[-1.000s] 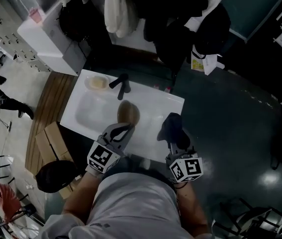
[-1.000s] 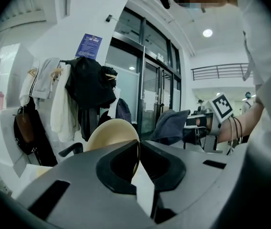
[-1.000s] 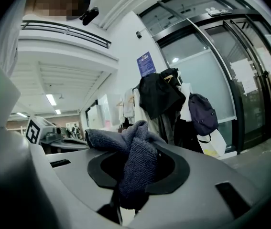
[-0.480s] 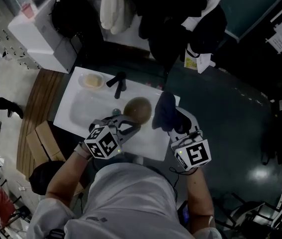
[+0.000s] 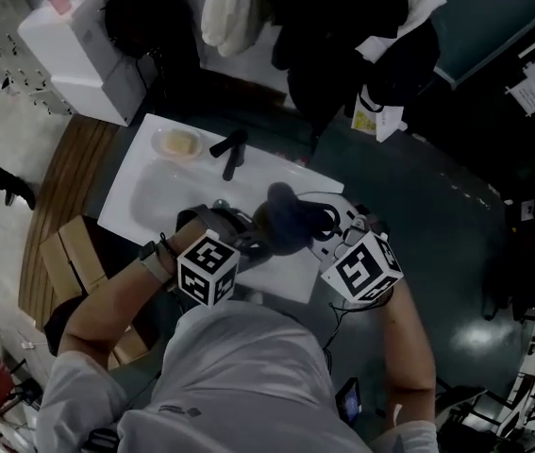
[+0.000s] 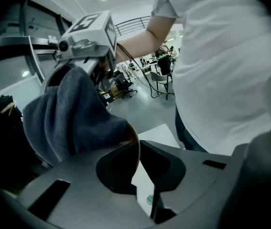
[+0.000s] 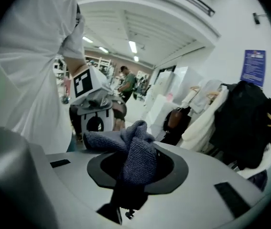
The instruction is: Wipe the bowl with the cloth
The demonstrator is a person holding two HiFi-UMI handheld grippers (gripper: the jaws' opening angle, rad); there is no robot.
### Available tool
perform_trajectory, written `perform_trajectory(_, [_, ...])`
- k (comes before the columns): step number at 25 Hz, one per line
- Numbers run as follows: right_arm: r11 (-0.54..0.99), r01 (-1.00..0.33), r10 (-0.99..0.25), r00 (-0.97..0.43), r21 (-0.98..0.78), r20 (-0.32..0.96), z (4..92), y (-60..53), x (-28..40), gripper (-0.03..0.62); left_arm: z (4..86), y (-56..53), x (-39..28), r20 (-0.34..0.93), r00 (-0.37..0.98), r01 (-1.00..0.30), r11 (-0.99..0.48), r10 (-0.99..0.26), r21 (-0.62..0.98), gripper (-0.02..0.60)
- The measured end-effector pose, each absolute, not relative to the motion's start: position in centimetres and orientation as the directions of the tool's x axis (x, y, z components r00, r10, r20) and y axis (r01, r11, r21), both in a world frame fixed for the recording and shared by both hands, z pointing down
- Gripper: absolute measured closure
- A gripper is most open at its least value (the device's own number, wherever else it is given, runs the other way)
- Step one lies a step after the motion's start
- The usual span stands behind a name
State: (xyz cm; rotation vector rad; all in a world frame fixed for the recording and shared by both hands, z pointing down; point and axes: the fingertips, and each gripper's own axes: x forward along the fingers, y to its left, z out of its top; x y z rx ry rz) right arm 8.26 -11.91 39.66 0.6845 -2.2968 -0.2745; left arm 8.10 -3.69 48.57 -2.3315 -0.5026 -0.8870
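Observation:
In the head view my left gripper [image 5: 246, 234] holds a brown bowl [image 5: 259, 222] above the sink's near edge, and a dark grey-blue cloth [image 5: 291, 217] covers most of that bowl. The right gripper [image 5: 328, 229] is shut on this cloth and presses it against the bowl. The left gripper view shows the left gripper [image 6: 137, 161] shut on the bowl's thin rim [image 6: 136, 144], with the cloth [image 6: 68, 118] bulging over it. In the right gripper view the cloth [image 7: 135, 151] is bunched between the jaws of the right gripper [image 7: 133, 175].
A white sink [image 5: 149, 201] lies below the grippers, with a black faucet [image 5: 229, 154] and a soap dish [image 5: 176, 142] at its back. Cardboard boxes [image 5: 69, 253] stand at the left, a white cabinet [image 5: 78, 45] and hanging clothes [image 5: 225, 8] behind.
The two grippers have come together. The right one carried the cloth left onto the bowl, and the left one turned the bowl toward it, above the sink's near edge.

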Motion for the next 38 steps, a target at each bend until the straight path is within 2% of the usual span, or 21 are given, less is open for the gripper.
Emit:
perform_trajectory(5, [0.914, -0.137, -0.392, -0.544, 0.383, 0.741, 42.6, -10.6, 6.7, 0.497, 47.9, -3.2, 7.7, 0.701, 0.701, 0.564, -0.706, 0.133, -0.429, 0.560])
perform_trajectory(10, [0.921, 0.156, -0.280, -0.371, 0.357, 0.885, 46.0, -9.3, 7.1, 0.497, 47.3, -3.3, 7.2, 0.702, 0.704, 0.569, -0.678, 0.108, -0.466, 0.560])
perform_trajectory(14, [0.867, 0.385, -0.254, -0.205, 0.316, 0.945, 48.8, -8.3, 8.0, 0.497, 47.1, -3.1, 6.9, 0.706, 0.703, 0.579, -0.645, 0.086, -0.499, 0.558])
perform_trajectory(18, [0.826, 0.511, -0.205, -0.122, 0.238, 0.971, 50.2, -6.9, 7.7, 0.497, 47.1, -2.4, 6.9, 0.712, 0.696, 0.603, -0.617, 0.097, -0.505, 0.558])
perform_trajectory(20, [0.852, 0.484, -0.154, -0.137, 0.201, 0.979, 50.4, -6.3, 7.1, 0.497, 47.2, -2.2, 6.9, 0.714, 0.693, 0.608, -0.611, 0.097, -0.507, 0.558])
perform_trajectory(23, [0.922, 0.343, -0.113, -0.199, 0.177, 0.973, 50.4, -6.2, 6.3, 0.497, 47.7, -2.3, 6.8, 0.718, 0.692, 0.604, -0.607, 0.078, -0.516, 0.558])
perform_trajectory(28, [0.976, 0.042, -0.194, -0.301, 0.216, 0.934, 50.0, -8.4, 6.1, 0.497, 47.3, -3.0, 7.3, 0.697, 0.717, 0.555, -0.628, 0.029, -0.545, 0.558])
perform_trajectory(33, [0.963, -0.180, -0.251, -0.343, 0.199, 0.905, 50.1, -9.6, 6.5, 0.497, 47.4, -2.3, 8.0, 0.677, 0.735, 0.533, -0.654, 0.043, -0.537, 0.558])
perform_trajectory(35, [0.948, -0.249, -0.278, -0.345, 0.198, 0.897, 49.9, -10.2, 6.6, 0.497, 47.7, -2.0, 8.3, 0.684, 0.729, 0.537, -0.645, 0.029, -0.545, 0.558])
perform_trajectory(38, [0.934, -0.275, -0.310, -0.311, 0.228, 0.898, 49.9, -10.7, 7.2, 0.497, 47.9, -2.3, 8.4, 0.693, 0.721, 0.534, -0.639, 0.003, -0.553, 0.558])
